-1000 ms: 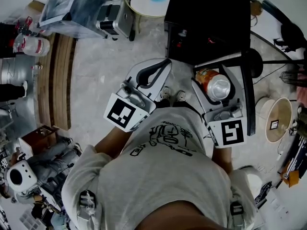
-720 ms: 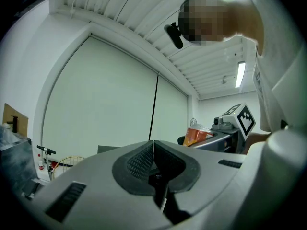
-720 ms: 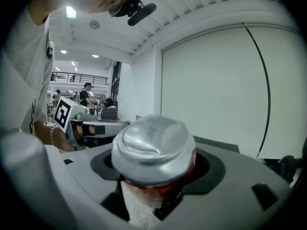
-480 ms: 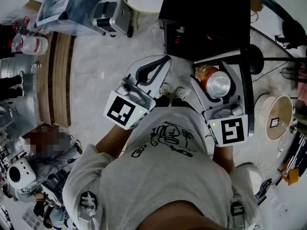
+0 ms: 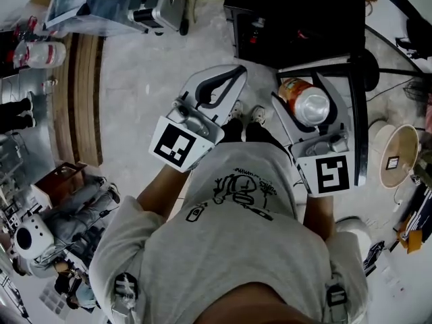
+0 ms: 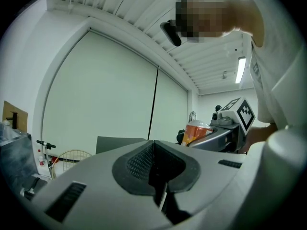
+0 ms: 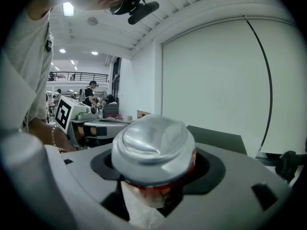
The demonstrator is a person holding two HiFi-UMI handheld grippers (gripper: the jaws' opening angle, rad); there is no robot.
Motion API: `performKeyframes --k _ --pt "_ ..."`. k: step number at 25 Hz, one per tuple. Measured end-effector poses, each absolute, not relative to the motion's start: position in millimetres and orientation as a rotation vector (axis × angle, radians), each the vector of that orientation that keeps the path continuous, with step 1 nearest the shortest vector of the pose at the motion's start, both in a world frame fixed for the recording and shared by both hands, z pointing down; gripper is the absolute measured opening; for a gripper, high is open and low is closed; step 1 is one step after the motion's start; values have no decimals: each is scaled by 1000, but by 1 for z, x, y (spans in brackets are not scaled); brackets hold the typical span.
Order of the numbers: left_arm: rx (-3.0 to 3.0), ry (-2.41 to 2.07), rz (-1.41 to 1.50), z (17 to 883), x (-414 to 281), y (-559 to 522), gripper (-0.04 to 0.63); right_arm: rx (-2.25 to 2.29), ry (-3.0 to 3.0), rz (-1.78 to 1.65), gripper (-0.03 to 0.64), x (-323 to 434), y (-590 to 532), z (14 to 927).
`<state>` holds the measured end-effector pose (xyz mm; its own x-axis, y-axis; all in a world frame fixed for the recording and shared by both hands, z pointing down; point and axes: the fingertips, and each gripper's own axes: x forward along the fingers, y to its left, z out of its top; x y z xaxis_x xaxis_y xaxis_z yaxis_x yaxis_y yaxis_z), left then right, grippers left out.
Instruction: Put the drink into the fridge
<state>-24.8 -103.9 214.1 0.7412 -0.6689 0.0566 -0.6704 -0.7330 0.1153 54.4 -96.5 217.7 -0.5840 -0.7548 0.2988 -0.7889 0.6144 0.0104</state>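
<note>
Pale speckled floor (image 5: 135,100) lies under you, and a black cabinet (image 5: 297,12) stands just ahead of your shoes (image 5: 237,111). Your right gripper (image 5: 302,90) has its jaws spread wide and clamped on the drink can (image 5: 310,106). The pads press its sides, the silver end faces back toward that gripper's camera, and the orange-red body points at the cabinet. The can is held off the floor, near the cabinet's front edge. Your left gripper (image 5: 234,75) has its jaws brought together with nothing between them, and it hangs beside the right one, to the left of the can
</note>
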Motion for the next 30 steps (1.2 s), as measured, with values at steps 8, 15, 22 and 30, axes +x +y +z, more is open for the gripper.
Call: performKeyframes --k 8,15,22,30 --pt "2789 -1071 73 248 -24 -108 21 1245 -2543 225 337 52 -102 253" --pt "2773 -1054 126 282 -19 -109 21 1228 -2521 262 337 54 -102 289" --pt "2741 -1041 160 316 -14 -110 21 1211 -2500 299 337 56 -103 324" --pt "2740 -1060 147 353 -15 -122 20 1211 -2473 326 337 57 -116 362"
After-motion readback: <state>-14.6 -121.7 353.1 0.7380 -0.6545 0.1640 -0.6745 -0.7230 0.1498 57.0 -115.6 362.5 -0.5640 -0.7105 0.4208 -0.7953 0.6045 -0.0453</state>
